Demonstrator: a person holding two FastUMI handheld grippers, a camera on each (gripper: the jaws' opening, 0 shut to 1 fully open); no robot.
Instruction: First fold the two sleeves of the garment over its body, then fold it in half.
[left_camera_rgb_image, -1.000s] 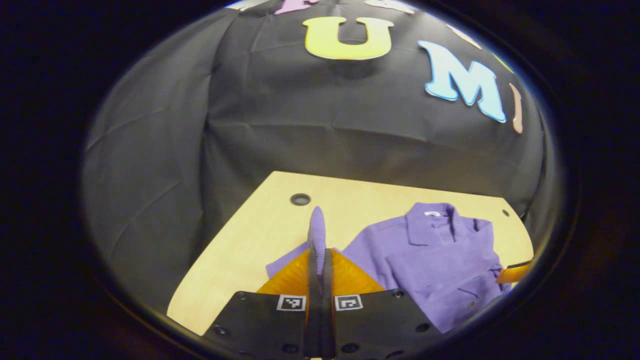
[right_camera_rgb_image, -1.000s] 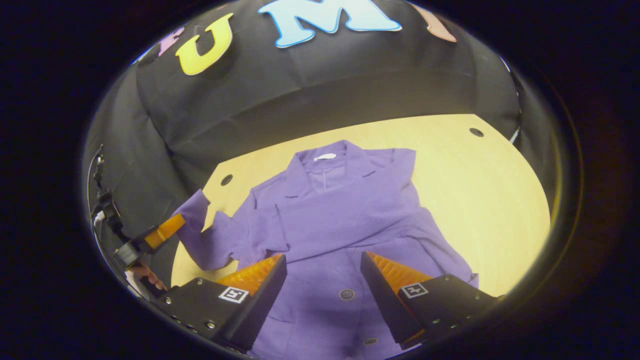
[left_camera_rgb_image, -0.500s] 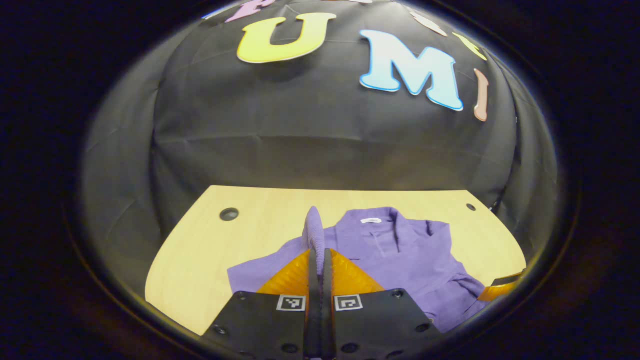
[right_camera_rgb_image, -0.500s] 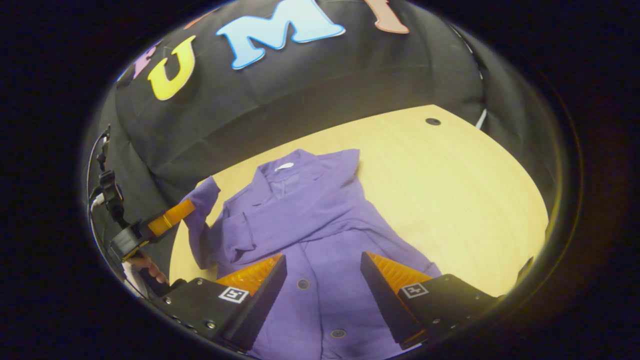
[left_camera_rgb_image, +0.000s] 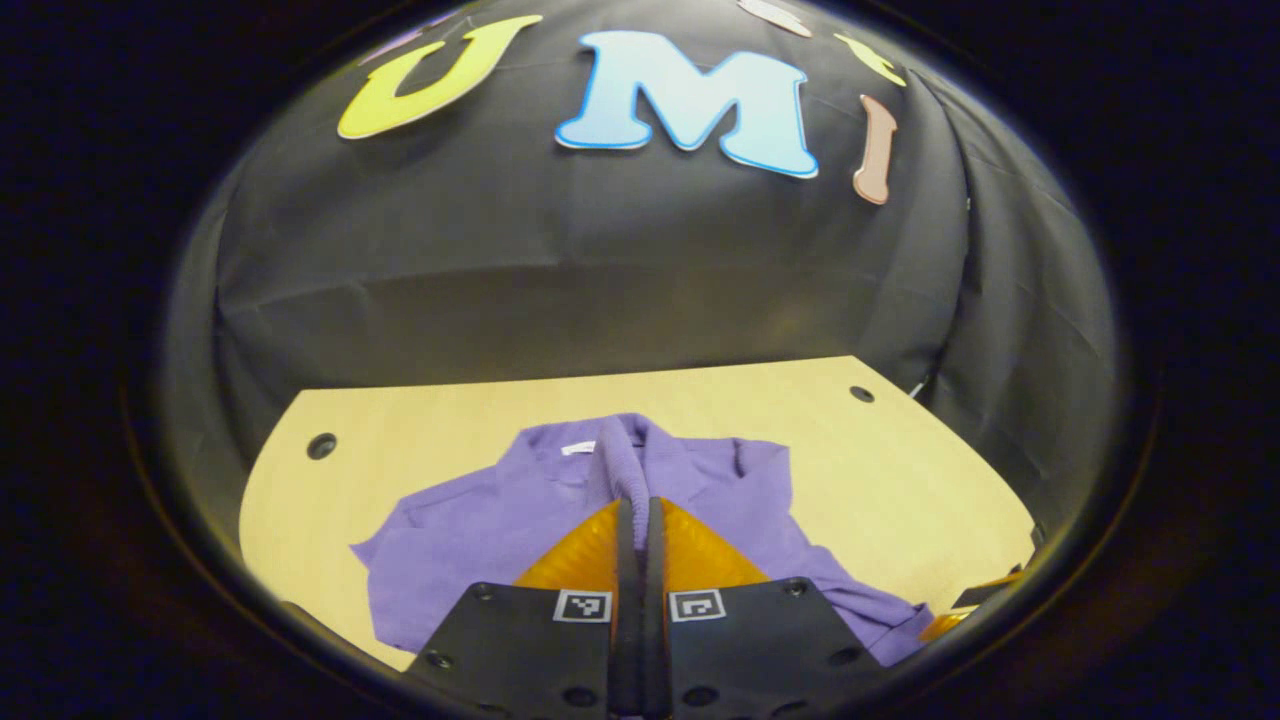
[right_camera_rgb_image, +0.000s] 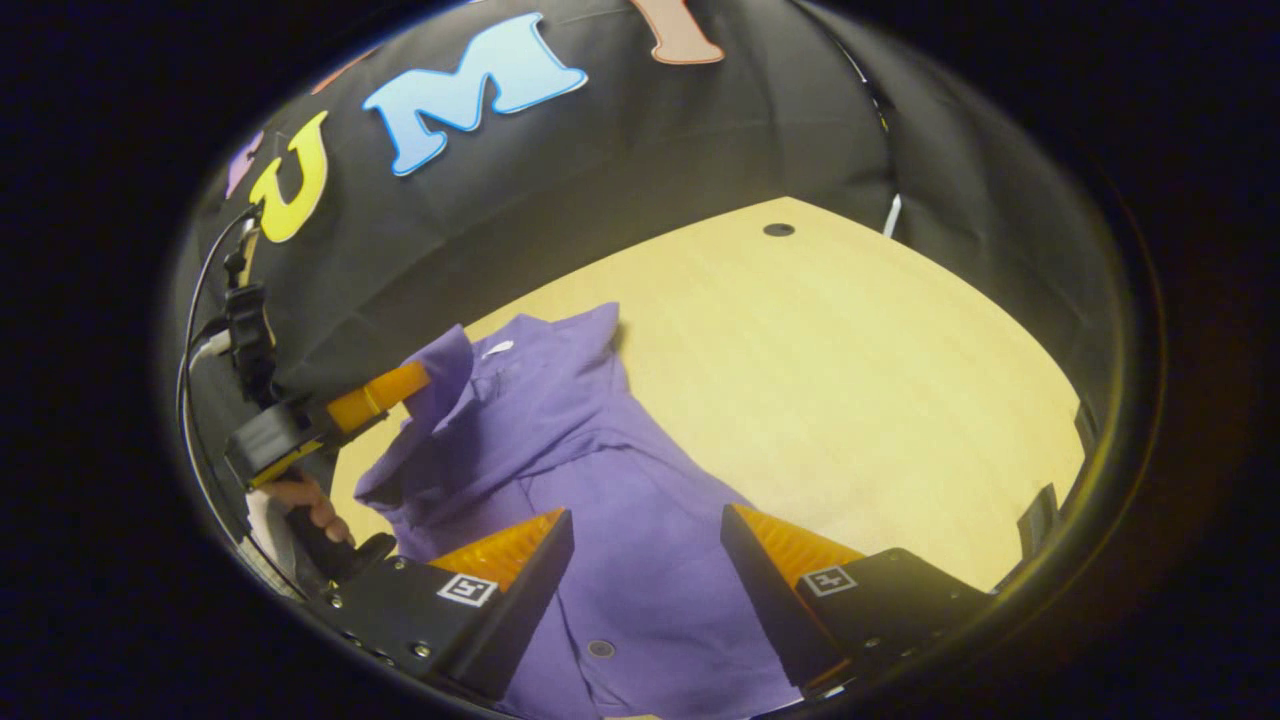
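Purple sleeve cuff (left_camera_rgb_image: 628, 462) is pinched between the left tool's (left_camera_rgb_image: 640, 520) closed fingers, lifted over the garment (right_camera_rgb_image: 610, 520) on the worktop (right_camera_rgb_image: 860, 400). If cloth slips, the fold lands crooked. The right tool (right_camera_rgb_image: 645, 560) hovers over the garment body, fingers apart, holding nothing.

Dim, warm light; fisheye-warped, soft edges.

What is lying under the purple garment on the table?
The purple garment lies on a light wooden table. Bare wood shows around it. What is under the cloth is covered. The left gripper holds one sleeve lifted above its body.
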